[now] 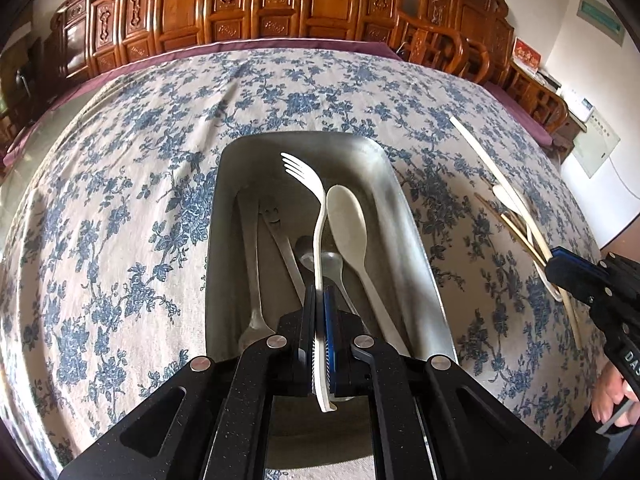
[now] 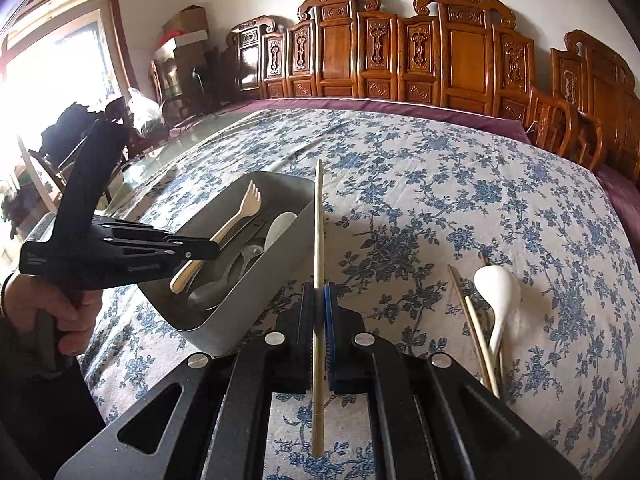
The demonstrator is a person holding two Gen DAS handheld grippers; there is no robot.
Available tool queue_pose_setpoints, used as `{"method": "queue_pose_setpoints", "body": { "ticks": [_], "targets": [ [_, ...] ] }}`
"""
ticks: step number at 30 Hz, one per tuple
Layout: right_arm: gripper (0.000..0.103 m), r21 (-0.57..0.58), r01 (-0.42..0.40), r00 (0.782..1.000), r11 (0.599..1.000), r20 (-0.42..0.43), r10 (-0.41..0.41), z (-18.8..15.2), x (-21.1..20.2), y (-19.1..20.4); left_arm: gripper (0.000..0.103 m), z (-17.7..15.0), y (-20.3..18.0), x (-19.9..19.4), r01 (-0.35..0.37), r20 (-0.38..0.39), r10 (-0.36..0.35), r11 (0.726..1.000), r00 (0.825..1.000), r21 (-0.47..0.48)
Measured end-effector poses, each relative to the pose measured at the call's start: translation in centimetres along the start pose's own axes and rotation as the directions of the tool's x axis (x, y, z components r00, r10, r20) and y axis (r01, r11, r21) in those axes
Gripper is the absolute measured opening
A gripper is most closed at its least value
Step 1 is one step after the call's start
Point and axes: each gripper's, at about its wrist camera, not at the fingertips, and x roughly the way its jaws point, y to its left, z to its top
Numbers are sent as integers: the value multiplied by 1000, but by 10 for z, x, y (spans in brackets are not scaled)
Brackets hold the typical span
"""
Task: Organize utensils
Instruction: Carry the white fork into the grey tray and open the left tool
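My left gripper (image 1: 319, 300) is shut on a white plastic fork (image 1: 316, 216), held above the grey metal tray (image 1: 416, 216); it also shows in the right wrist view (image 2: 208, 250). In the tray lie a white spoon (image 1: 348, 224), metal spoons and a metal fork (image 1: 252, 264). My right gripper (image 2: 320, 300) is shut on a wooden chopstick (image 2: 318, 240), held above the cloth just right of the tray (image 2: 296, 232). A white spoon (image 2: 496, 292) and more chopsticks (image 2: 476, 328) lie on the cloth at the right.
The table carries a blue floral cloth (image 1: 120, 200) with a purple border at the far edge. Carved wooden chairs (image 2: 440, 52) line the far side. A window and clutter are at the left in the right wrist view.
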Motion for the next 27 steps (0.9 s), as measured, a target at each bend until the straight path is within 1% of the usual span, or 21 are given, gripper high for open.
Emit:
{"method": "queue_pose_setpoints", "body": {
  "ticks": [4,12,15,16,17,18,19,20,22,25,27],
  "targets": [
    [6,-2,-6,1000,1000,-7,6,-1,4,6,3,0,0,4,-4,-8,4,1000,1000,5],
    [6,7,-18,1000,1000,-20,18,-2,11,13,3,2,8,10,-17,-24,17,1000,1000,-13],
    [6,20,-21,1000,1000,-18,21,-1,11,12,4,4,10,6,-17,-14,17,1000,1000,-18],
    [6,23,-20,1000,1000,-18,20,-1,11,12,7,5,11,5,-16,-12,15,1000,1000,-21],
    [6,24,-18,1000,1000,-19,18,0,12,13,13,5,11,3,-16,-7,16,1000,1000,-24],
    [6,24,-16,1000,1000,-19,16,2,12,13,17,6,12,1,-18,-1,18,1000,1000,-24],
    [6,29,-17,1000,999,-19,18,4,12,14,23,7,12,-1,-20,6,20,1000,1000,-23],
    [6,31,-22,1000,999,-18,22,7,12,15,28,9,13,-5,-23,19,23,999,1000,-23],
    [6,32,-27,1000,999,-12,28,12,12,19,32,10,16,-13,-26,40,27,999,999,-25],
    [6,47,-45,999,998,-5,46,20,16,27,34,13,21,-24,-47,77,49,999,996,-26],
    [6,53,-58,998,997,-3,58,26,20,33,44,15,27,-29,-64,94,67,997,993,-33]
  ]
}}
